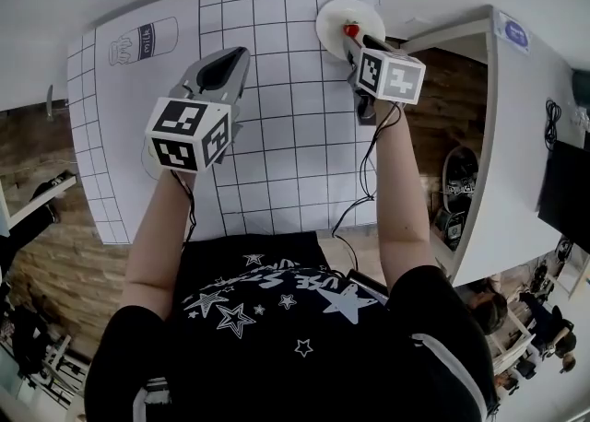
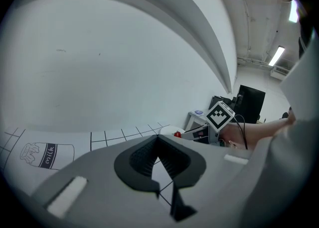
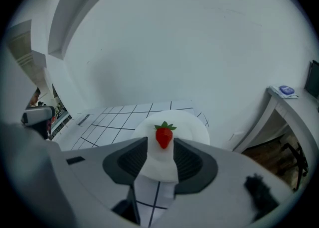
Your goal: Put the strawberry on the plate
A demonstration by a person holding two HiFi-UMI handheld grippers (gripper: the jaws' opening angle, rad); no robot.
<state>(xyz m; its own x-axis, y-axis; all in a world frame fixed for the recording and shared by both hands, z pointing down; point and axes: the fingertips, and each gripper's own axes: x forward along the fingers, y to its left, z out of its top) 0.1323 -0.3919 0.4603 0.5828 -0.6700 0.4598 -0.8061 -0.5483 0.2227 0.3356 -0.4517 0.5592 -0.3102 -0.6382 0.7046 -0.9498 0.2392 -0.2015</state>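
A red strawberry point(image 3: 164, 136) with green leaves stands upright over the white plate point(image 3: 192, 125), between the tips of my right gripper point(image 3: 160, 145). The jaws stand apart with a gap showing on the strawberry's left side, so the gripper is open. In the head view the strawberry point(image 1: 350, 30) shows at the plate point(image 1: 336, 15) just beyond the right gripper point(image 1: 355, 42), at the mat's far right corner. My left gripper point(image 1: 226, 65) hovers over the mat's middle left, shut with nothing in it; its tips point(image 2: 158, 140) meet. From there the strawberry point(image 2: 177, 134) shows small and far.
A white gridded mat point(image 1: 277, 134) covers the table, with a milk carton drawing point(image 1: 143, 42) at its far left. A white wall rises right behind the plate. A white side table point(image 1: 516, 134) stands to the right, with wood floor and cables beneath.
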